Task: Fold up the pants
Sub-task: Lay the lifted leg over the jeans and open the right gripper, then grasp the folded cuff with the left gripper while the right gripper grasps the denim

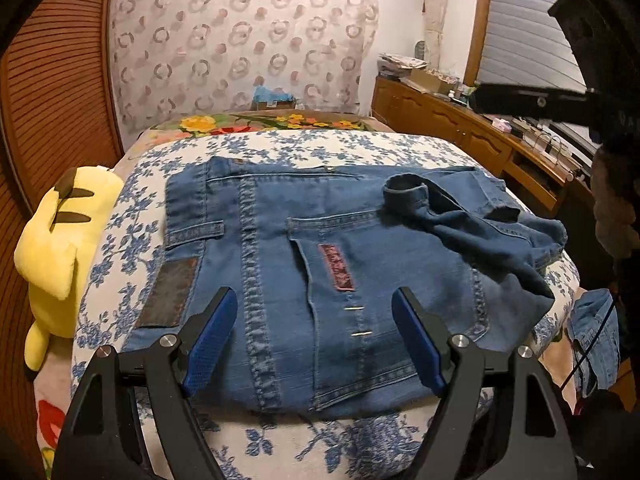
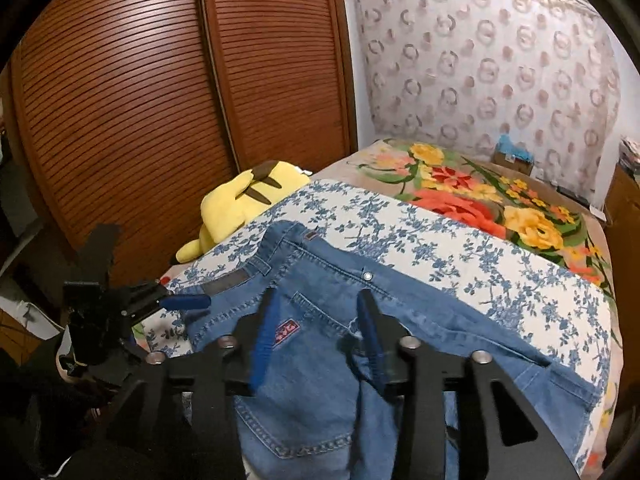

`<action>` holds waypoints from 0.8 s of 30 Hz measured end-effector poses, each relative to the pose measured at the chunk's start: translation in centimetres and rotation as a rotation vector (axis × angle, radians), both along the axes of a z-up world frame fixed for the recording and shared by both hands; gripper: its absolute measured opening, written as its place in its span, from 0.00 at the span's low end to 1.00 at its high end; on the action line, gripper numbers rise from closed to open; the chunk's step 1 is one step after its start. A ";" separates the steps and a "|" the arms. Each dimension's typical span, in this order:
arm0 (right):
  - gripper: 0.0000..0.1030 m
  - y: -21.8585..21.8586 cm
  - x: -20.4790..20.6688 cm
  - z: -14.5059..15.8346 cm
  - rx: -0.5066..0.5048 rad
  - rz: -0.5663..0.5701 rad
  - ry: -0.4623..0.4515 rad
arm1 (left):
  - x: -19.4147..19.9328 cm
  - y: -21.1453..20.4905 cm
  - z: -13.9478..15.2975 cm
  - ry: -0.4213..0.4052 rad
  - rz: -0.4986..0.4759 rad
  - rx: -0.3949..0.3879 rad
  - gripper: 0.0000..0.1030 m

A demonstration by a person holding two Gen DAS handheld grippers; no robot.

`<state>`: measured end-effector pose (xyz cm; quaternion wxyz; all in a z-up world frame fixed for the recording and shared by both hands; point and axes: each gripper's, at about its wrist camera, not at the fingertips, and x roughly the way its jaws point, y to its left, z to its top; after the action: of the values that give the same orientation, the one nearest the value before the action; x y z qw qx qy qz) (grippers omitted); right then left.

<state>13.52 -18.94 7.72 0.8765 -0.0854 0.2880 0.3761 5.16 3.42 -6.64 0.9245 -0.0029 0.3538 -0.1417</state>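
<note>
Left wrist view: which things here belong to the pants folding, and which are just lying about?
Job:
jeans, partly folded on the floral sheet
left tool, open above them
right tool, open, no cloth pinched

Lying about:
yellow plush
box at the bed's far end
cluttered sideboard

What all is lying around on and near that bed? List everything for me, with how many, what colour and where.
jeans: one pair, blue denim, partly folded on the floral cover
floral cover: one, white with blue flowers, on the bed
flowered blanket: one, orange and yellow blooms, beyond the cover
plush toy: one, yellow, at the bed's edge by the doors
louvred doors: brown, beside the bed
curtain: one, pale with ring pattern, far wall
left gripper: black, blue pads, open over the jeans
right gripper: black, blue pads, open over the jeans
</note>
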 end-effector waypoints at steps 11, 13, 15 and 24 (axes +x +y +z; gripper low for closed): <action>0.48 -1.6 -4.9 0.0 -0.023 -0.087 -0.060 | 2.1 -3.1 0.2 0.001 -0.068 0.016 0.78; 0.49 -2.2 -5.1 -0.1 -0.027 -0.105 -0.065 | 2.8 -4.0 0.4 -0.001 -0.090 0.014 0.78; 0.51 -2.7 -5.3 -0.2 -0.034 -0.124 -0.074 | 3.6 -4.9 0.6 -0.004 -0.109 0.014 0.78; 0.55 -6.5 -4.7 -2.6 -0.079 -0.259 -0.035 | 7.0 -8.4 1.1 -0.002 -0.185 0.010 0.78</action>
<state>8.82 -25.43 5.11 0.9186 -0.0881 0.2960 0.2465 12.17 -4.95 -5.54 0.9079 0.0348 0.3521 -0.2247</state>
